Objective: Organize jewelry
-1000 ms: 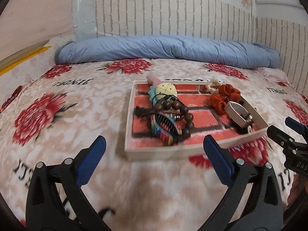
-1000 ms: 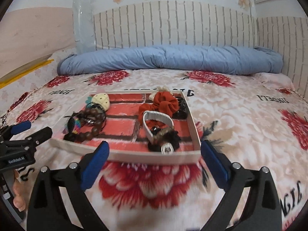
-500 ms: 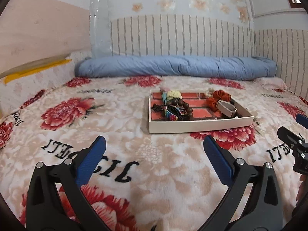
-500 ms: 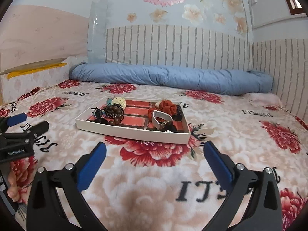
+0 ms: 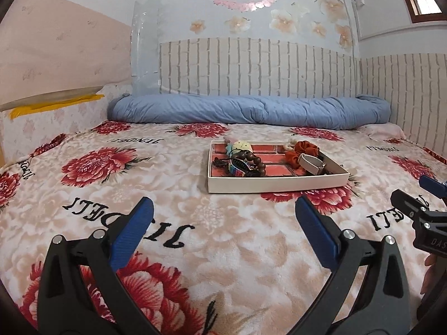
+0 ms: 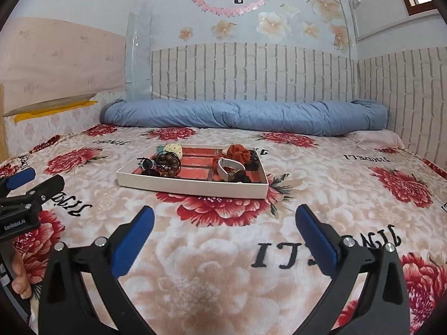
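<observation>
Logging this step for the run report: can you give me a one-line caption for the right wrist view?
Open right gripper above floral blanket, facing shallow tray of bracelets and scrunchies.

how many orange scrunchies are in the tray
2, as far as shows. One lies at the tray's far right corner; a smaller one sits just in front of it, beside the white strap. Others may be hidden under the pile.

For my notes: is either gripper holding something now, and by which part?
Nothing is held: left gripper and right gripper are open, short of the tray.
</observation>
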Demonstrator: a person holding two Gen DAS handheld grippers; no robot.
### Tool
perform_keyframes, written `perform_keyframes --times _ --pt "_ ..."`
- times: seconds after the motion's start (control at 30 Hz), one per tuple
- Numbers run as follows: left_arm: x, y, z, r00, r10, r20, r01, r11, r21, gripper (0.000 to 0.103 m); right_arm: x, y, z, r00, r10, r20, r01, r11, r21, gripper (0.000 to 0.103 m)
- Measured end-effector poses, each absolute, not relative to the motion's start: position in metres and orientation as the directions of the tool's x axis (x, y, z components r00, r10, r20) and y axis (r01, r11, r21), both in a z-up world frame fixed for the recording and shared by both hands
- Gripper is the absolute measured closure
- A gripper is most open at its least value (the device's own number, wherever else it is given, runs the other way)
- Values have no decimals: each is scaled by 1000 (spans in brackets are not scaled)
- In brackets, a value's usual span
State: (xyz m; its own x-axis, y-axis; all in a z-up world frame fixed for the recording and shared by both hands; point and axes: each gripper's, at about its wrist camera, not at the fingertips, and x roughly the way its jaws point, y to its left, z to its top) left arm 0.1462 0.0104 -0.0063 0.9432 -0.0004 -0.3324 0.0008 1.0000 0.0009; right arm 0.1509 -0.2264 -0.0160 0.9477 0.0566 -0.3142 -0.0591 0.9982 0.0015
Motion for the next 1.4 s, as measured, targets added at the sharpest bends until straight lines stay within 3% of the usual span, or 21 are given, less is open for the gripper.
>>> perform_keyframes --times 0.17,1.4 --pt "145 7 -10 945 8 -328 -2 1000 17 5 143 -223 -19 959 46 -280 -53 998 -17 4" --pt "139 12 -10 954 -1 -300 2 1000 2 5 151 -233 -25 950 41 -308 -35 999 26 4"
